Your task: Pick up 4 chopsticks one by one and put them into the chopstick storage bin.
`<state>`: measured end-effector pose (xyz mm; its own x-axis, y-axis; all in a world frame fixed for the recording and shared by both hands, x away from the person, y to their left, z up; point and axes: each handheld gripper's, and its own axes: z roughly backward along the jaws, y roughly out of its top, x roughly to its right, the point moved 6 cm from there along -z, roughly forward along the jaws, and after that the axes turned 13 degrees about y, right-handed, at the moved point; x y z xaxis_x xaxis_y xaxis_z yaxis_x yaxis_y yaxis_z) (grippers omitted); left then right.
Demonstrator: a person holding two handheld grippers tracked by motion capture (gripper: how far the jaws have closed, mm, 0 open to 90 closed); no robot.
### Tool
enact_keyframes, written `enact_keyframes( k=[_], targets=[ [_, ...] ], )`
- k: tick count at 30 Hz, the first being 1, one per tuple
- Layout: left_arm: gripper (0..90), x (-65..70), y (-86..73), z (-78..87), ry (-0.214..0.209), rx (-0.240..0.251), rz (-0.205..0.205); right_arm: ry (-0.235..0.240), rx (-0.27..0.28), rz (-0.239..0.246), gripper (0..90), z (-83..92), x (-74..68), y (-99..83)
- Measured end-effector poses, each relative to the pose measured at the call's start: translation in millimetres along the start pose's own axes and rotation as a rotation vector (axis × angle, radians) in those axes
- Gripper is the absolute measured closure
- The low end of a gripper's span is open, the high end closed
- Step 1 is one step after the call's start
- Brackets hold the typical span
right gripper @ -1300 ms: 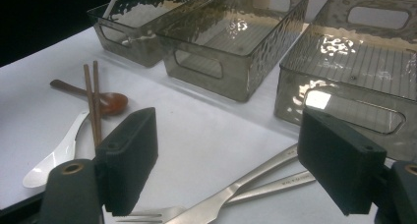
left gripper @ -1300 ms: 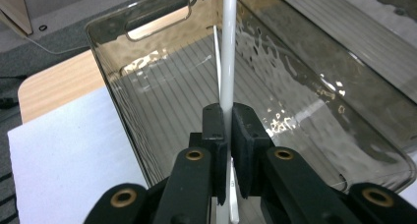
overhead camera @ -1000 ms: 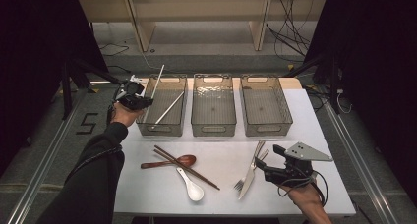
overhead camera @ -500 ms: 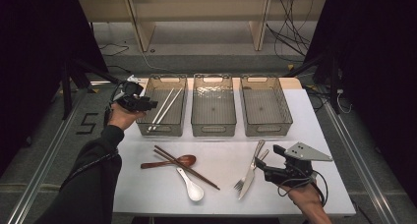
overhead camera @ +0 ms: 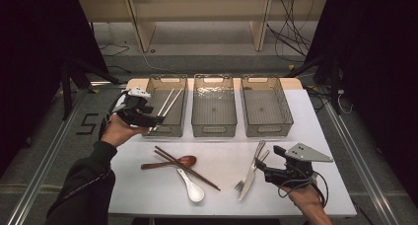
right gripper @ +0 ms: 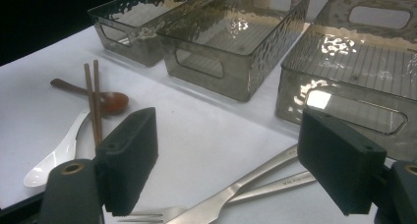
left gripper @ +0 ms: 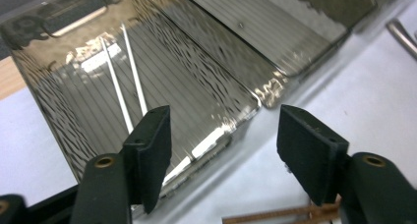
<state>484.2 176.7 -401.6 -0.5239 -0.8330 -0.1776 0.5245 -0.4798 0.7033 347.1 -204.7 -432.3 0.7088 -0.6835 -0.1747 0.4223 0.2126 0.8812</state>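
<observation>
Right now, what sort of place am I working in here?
Most likely a lab or recording setup for sorting cutlery, not a kitchen. A white table stands between dark curtains, loose cables lie on the grey floor, and three clear bins sit in a row.

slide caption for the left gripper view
Open left hand-held gripper facing the smoky bin holding two white chopsticks.

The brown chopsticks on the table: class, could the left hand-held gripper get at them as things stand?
Probably yes: the left hand-held gripper is open and empty, and the brown chopsticks lie uncovered on the table, though crossing a brown spoon.
</observation>
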Motion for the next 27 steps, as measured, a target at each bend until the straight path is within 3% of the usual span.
enact_keyframes(
  k=[6,15,21,27],
  targets=[
    [32.7,18.0,-7.0,6.7,-0.032,-0.008,-0.106,0.001,0.001,0.004,24.3,0.6,0.0,0.0],
    [26.0,40.9,-20.6,5.1,-0.085,-0.043,-0.198,0.002,0.001,0.005,24.3,0.7,-0.6,0.2],
    [24.4,54.0,-24.4,0.7,-0.099,-0.075,-0.263,0.004,0.000,0.003,24.3,0.4,-0.9,0.2],
    [24.1,64.1,-26.7,2.5,-0.108,-0.069,-0.280,0.005,0.001,0.006,24.3,0.9,-0.8,0.0]
  ],
)
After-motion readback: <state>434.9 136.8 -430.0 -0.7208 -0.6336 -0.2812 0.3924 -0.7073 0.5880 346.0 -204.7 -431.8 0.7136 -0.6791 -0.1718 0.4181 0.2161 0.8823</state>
